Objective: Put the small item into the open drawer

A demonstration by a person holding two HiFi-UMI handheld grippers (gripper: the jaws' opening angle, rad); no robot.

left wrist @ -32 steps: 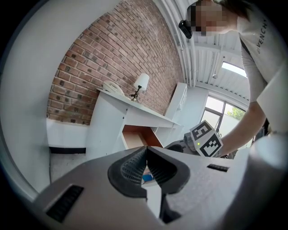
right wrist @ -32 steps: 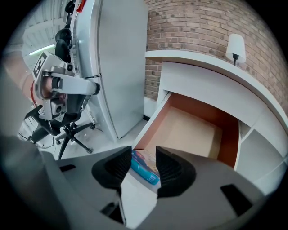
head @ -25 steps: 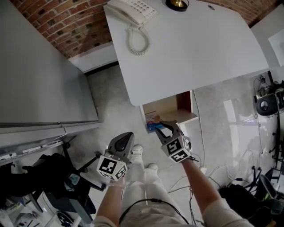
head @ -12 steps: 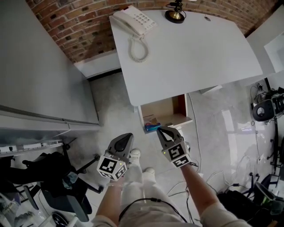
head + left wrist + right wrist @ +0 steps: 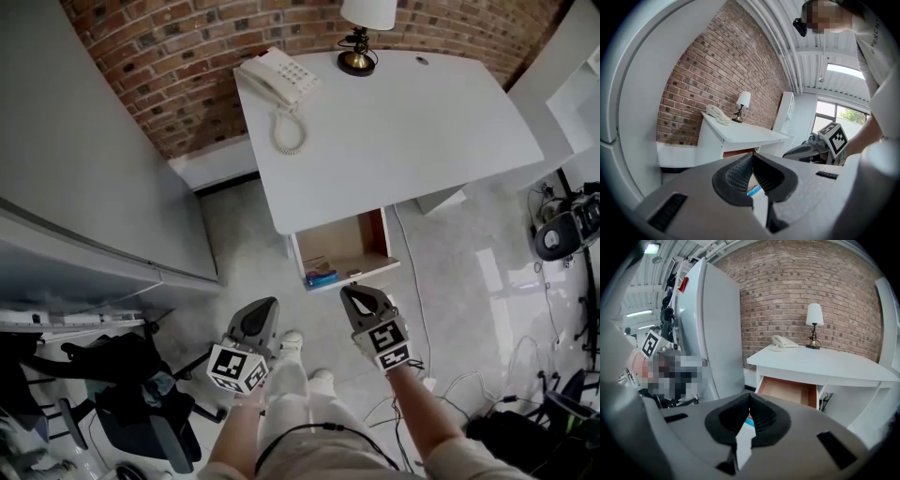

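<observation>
The white desk (image 5: 403,122) has its wooden drawer (image 5: 366,271) pulled open under the front edge. A small blue item (image 5: 321,278) lies inside the drawer at its left front corner. My right gripper (image 5: 355,293) hovers just in front of the drawer, apart from it, jaws shut with nothing between them. My left gripper (image 5: 266,306) hangs lower left over the floor, also shut and empty. In the right gripper view the shut jaws (image 5: 749,407) point at the drawer (image 5: 787,391). The left gripper view shows its shut jaws (image 5: 752,157) facing the desk (image 5: 740,135).
A white telephone (image 5: 277,80) and a lamp (image 5: 359,37) stand at the back of the desk against the brick wall (image 5: 187,56). A tall grey cabinet (image 5: 84,178) fills the left. A black office chair (image 5: 141,394) sits lower left, with cables and gear (image 5: 562,225) at the right.
The right gripper has drawn back out of the drawer and its jaws have shut. The blue item stays in the drawer. The head view has tilted up.
</observation>
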